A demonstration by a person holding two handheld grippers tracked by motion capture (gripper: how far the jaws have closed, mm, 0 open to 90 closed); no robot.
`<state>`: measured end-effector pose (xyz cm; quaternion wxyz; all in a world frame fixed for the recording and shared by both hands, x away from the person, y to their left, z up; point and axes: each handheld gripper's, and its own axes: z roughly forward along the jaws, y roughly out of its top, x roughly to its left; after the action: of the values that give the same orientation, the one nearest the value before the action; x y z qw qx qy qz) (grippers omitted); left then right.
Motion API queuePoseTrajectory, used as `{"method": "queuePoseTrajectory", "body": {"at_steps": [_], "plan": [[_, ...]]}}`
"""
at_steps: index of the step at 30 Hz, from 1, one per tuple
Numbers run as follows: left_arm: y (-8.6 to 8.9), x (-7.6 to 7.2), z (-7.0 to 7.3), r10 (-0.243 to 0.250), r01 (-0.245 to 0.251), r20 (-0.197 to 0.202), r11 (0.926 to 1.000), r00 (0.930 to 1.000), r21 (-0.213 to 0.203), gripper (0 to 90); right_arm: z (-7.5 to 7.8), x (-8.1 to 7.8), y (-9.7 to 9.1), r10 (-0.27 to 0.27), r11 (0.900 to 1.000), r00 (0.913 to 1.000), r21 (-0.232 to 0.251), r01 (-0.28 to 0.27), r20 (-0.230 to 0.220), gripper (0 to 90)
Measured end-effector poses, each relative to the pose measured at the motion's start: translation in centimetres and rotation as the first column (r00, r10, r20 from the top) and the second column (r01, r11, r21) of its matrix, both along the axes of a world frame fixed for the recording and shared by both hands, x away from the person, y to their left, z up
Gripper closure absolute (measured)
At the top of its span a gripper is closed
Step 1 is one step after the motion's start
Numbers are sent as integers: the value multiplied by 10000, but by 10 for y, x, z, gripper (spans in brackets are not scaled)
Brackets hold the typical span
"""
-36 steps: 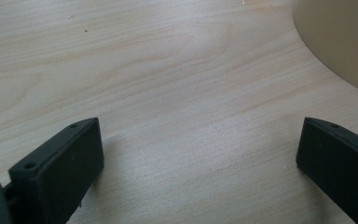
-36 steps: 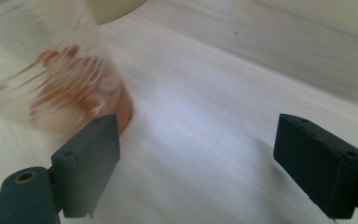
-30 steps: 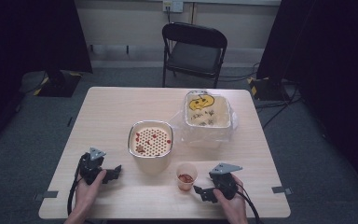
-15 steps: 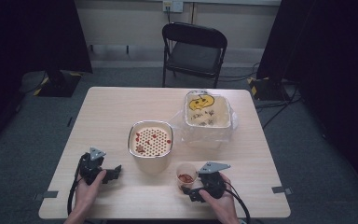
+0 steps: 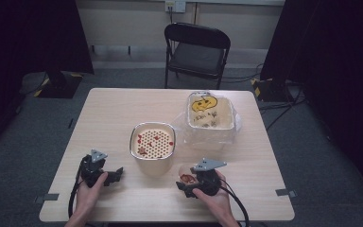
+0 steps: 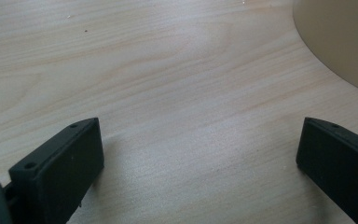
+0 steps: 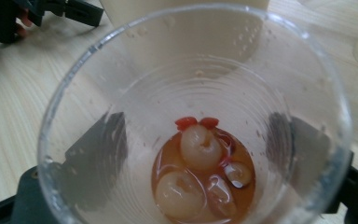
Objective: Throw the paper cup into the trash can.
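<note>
In the high view the right gripper (image 5: pixel 187 185) sits in the lower middle of the frame, held by a hand that enters from the bottom edge, and its jaws reach around a clear plastic cup (image 5: pixel 187 175) that stands on the wooden table (image 5: pixel 108 109) just below and right of the beige strainer tub (image 5: pixel 153 142). The right gripper view looks down into the cup (image 7: pixel 196 116): its dark jaws show through the clear wall on either side, close against it, with the cup between them. These jaws have just been closing on the cup; whether the pads already press the wall I cannot tell for sure, though they appear to lie against it. At the bottom of the cup lies a shallow pool of reddish-brown liquid with pale round fruits (image 7: pixel 200 147) and small red bits.

The left gripper (image 5: pixel 116 173) rests at the lower left of the high view, its jaws pointing toward the tub. In the left gripper view its jaws stand wide apart over bare wood, holding nothing, and the tub's curved wall (image 6: pixel 340 42) fills the upper right corner.

Farther back, right of centre, a square container (image 5: pixel 210 113) with a yellow face drawing sits in a clear plastic bag. A black folding chair (image 5: pixel 196 52) stands beyond the table.
</note>
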<state>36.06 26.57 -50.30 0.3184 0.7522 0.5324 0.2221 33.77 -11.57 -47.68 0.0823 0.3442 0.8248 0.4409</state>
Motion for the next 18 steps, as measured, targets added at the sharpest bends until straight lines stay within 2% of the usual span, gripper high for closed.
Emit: {"method": "queuePoseTrajectory", "body": {"at_steps": [1,3,8,18], "plan": [[0,0,0,0,0,0,10000,10000,0,1,1,0,0,-13,10000,10000,-16,13,96,232],[0,0,0,-22,22,-10,10000,10000,-12,1,2,1,0,4,9999,9999,160,-7,136,323],[0,0,0,-2,2,-2,10000,10000,0,1,4,2,2,-11,10000,9995,11,10,307,359],[0,0,0,0,0,-1,10000,10000,-1,1,17,3,-10,-246,9993,9989,292,234,405,380]]}}
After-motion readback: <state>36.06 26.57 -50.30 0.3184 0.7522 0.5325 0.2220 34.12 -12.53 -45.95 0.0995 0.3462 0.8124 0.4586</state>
